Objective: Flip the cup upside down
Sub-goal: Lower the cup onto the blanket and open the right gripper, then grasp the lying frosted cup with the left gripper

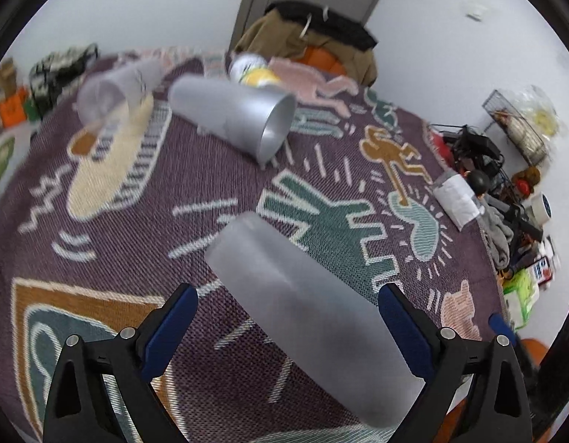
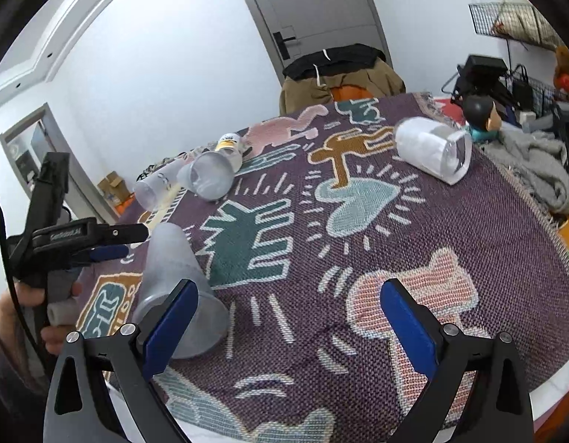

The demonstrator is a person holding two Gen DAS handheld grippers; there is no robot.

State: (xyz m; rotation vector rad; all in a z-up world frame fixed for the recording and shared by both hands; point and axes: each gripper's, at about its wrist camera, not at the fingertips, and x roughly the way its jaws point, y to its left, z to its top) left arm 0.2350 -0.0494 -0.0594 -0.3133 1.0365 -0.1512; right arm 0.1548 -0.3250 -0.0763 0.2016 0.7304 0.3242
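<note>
A frosted grey cup (image 1: 306, 317) stands upside down on the patterned cloth, its base up, between the open fingers of my left gripper (image 1: 288, 332), which do not touch it. In the right wrist view the same cup (image 2: 177, 288) stands at the left, wide rim down, with the left gripper (image 2: 114, 243) just beside it. My right gripper (image 2: 288, 332) is open and empty over the cloth near the front edge. A silver cup (image 1: 236, 118) and a clear frosted cup (image 1: 114, 92) lie on their sides farther back.
A purple patterned cloth (image 2: 450, 229) covers the round table. A clear cup with white paper inside (image 2: 432, 149) lies at the far right. A yellow-labelled bottle (image 2: 229, 147) lies at the back. A chair with clothes (image 2: 340, 74) and clutter stand beyond the edge.
</note>
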